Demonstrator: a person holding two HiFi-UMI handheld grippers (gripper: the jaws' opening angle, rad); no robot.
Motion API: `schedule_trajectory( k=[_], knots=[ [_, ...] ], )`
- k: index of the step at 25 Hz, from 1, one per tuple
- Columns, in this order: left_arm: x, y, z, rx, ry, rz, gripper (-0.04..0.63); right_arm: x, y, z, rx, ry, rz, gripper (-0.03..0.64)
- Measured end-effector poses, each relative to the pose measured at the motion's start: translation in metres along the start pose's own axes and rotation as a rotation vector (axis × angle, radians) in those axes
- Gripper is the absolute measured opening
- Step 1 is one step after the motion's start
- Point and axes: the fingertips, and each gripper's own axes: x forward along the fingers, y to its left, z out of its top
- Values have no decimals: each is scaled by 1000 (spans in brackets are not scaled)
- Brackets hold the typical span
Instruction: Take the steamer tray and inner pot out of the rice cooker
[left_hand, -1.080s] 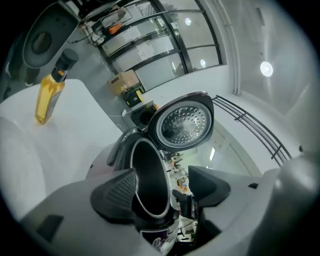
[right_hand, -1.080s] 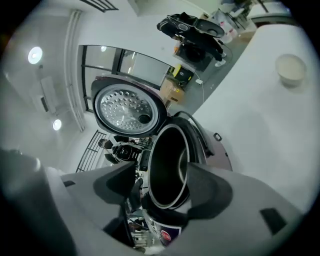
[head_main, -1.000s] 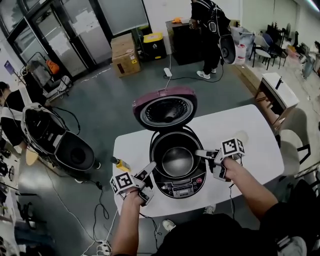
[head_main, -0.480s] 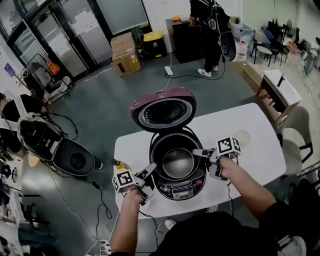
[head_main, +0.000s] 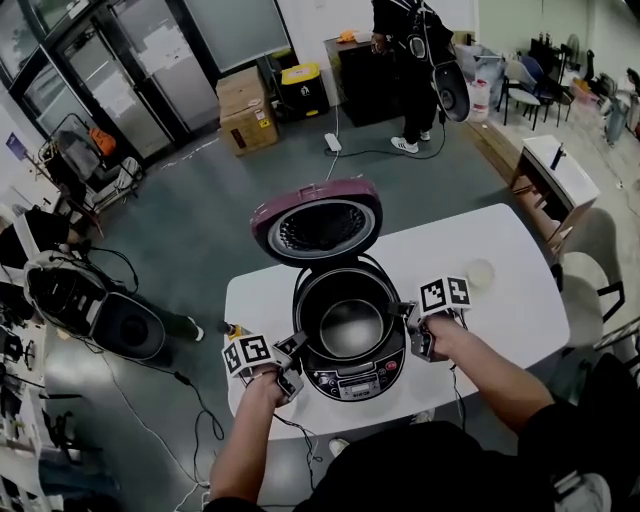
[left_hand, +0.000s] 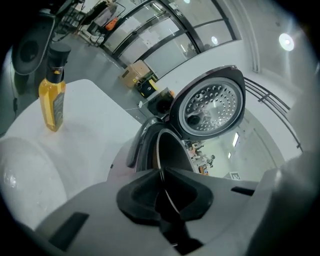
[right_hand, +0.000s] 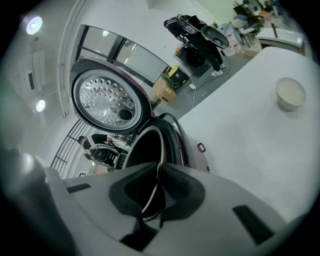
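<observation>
The rice cooker (head_main: 350, 372) stands open on the white table (head_main: 500, 330), its maroon lid (head_main: 318, 222) tipped back. Inside sits the shiny metal inner pot (head_main: 345, 322). My left gripper (head_main: 298, 343) is at the pot's left edge and my right gripper (head_main: 404, 312) at its right edge. Both pairs of jaws have just been closing. In the left gripper view the left gripper (left_hand: 161, 177) pinches the thin pot rim (left_hand: 165, 145). In the right gripper view the right gripper (right_hand: 156, 185) clamps the pot rim (right_hand: 159, 145) the same way.
A yellow bottle (head_main: 232, 328) stands on the table left of the cooker, and a small white bowl (head_main: 480, 272) sits to the right. The cooker's control panel faces me. A person (head_main: 410, 60) stands far back by a cabinet; chairs are at the right.
Both grippers have dropped and come in against the cooker's sides, and their jaws have gone from open to shut on the pot rim.
</observation>
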Motion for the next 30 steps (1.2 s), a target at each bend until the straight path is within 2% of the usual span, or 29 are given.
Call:
schedule_trajectory(
  k=[6,13,24,30],
  knots=[
    [-3,-4,-2,38,-11,47,17,-3,3,0,-63,0,-15,23],
    [-21,-24,4,88,-119,68,14,-22,29,6,-107,-104,22,20],
    [-83,-124,10,285,-315,-27,18,-96,101,27,-212,-284,202,20],
    [-97,-170,9,366,-370,-67,21,-138,128,41,-308,-358,224,21]
  ],
)
